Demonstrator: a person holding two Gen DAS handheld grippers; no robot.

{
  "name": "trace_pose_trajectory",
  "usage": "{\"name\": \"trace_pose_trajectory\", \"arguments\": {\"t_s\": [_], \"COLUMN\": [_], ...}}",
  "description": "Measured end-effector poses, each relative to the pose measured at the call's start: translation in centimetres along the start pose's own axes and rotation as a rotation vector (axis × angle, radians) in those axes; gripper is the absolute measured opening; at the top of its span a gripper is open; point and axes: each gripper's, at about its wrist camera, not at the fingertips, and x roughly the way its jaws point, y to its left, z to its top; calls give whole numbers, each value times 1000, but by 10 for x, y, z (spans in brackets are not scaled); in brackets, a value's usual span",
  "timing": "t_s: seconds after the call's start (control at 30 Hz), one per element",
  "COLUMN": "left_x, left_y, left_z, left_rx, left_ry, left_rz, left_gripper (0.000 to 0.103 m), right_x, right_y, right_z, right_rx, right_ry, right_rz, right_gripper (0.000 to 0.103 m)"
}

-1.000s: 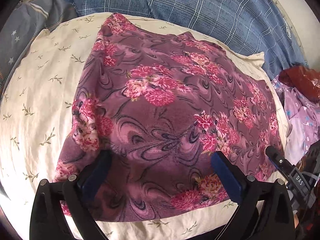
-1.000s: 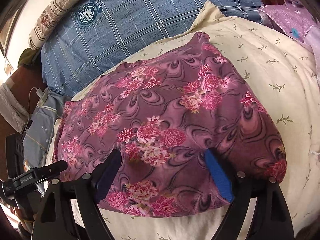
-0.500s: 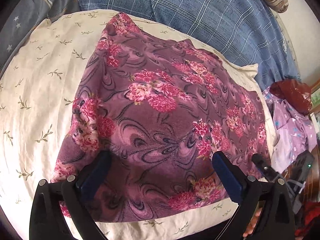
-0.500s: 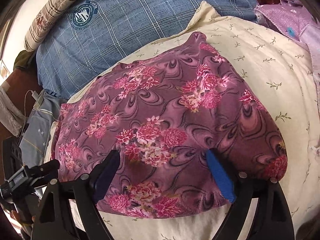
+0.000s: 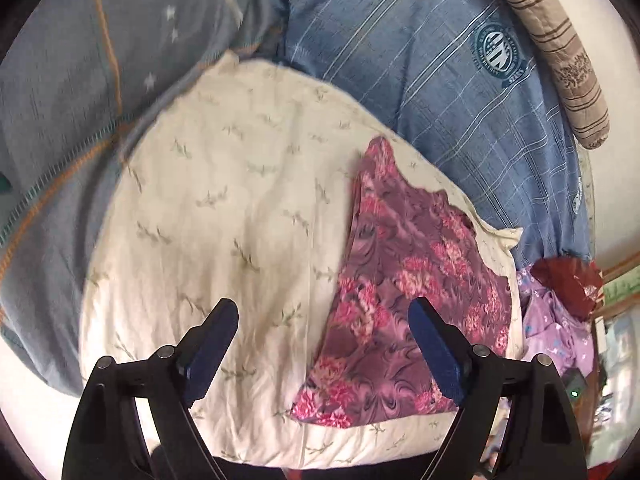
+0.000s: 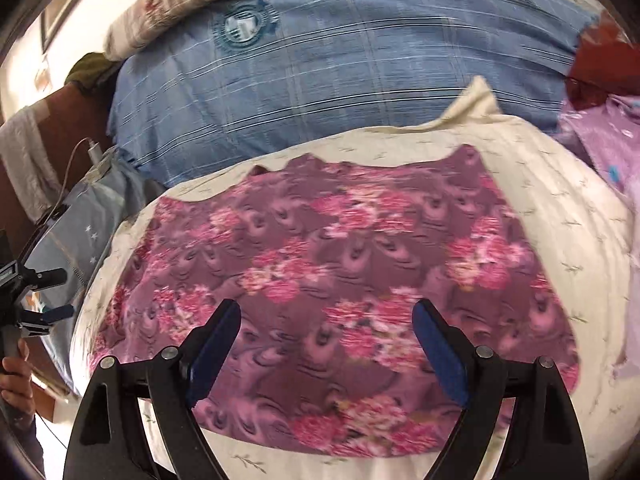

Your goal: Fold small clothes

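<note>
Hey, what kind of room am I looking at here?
Most likely a bedroom: a floral garment lies on a cream leaf-print pillow, set on a bed with blue plaid bedding and a striped bolster.

Left tongs (image 5: 324, 332): we see black arms, dark blue pads, round silver screws behind the pads.
Right tongs (image 6: 326, 332): we see the same black arms, blue pads, silver screws.
Hand (image 6: 14, 376): left of the right tongs, with a dark sleeve below it.
</note>
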Motion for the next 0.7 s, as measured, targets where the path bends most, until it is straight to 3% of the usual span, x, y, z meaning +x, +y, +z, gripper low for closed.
{"name": "trace_pose_trajectory", "arguments": {"t_s": [0.1, 0.17, 0.27, 0.37, 0.47, 0.6, 0.7], "left_x": [22, 34, 52, 77, 103, 125, 140], "left_y": [6, 6, 0, -8, -21, -38, -55], "left_z": [-3, 1, 13, 27, 38, 54, 62], "left_rx": [-39, -51, -66, -94, -88, -89, -60], "left_ry": [83, 113, 141, 163, 183, 212, 239], "left_rz": [-36, -57, -89, -77, -70, -74, -81], "left_gripper": [86, 86, 86, 86, 88, 89, 89], "right_x": [33, 25, 4, -10, -11, 0, -20], "right_y": [7, 19, 31, 47, 57, 53, 56], "right_z": [-11, -12, -13, -24, -39, -42, -45], "right_rx": [-77, -146, -182, -274, -344, -345, -365], "right_ry": [111, 67, -8, -81, -105, -64, -165], "right_rz": [-62, -85, -12, -11, -18, -51, -15], "right_gripper": [89, 89, 89, 89, 89, 87, 89]}}
